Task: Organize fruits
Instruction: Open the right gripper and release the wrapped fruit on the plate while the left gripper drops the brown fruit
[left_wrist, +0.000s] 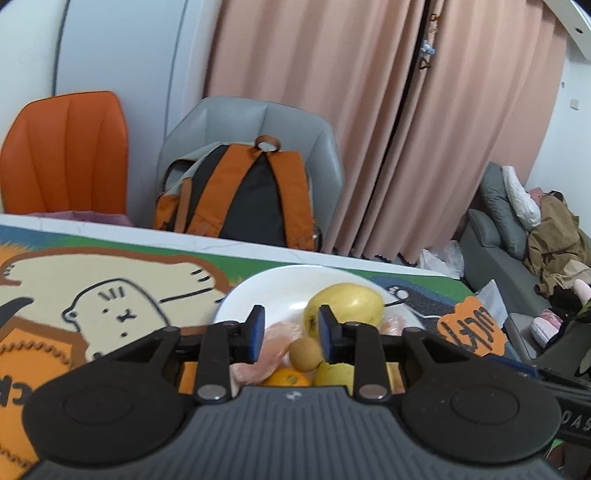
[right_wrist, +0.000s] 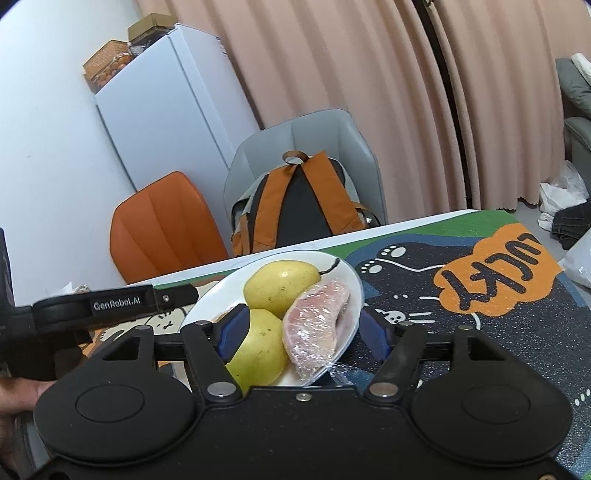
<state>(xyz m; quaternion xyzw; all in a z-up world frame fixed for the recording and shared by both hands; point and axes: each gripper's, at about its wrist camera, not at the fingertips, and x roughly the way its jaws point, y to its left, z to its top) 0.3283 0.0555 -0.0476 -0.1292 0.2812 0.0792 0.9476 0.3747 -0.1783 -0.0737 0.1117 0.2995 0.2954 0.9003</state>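
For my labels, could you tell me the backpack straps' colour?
Orange, on the backpack; right wrist view.

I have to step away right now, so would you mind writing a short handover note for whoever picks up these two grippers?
Left gripper: jaws slightly apart, holding nothing, poised over the white plate above a small brown fruit.
Right gripper: open, empty, straddling the near rim of the plate.
On the plate: two yellow pears, a wrapped pomelo segment, another pomelo piece, an orange.
Done: these fruits are gathered on the plate.
Left: no loose fruit shows on the mat; check beyond view, then withdraw both grippers.
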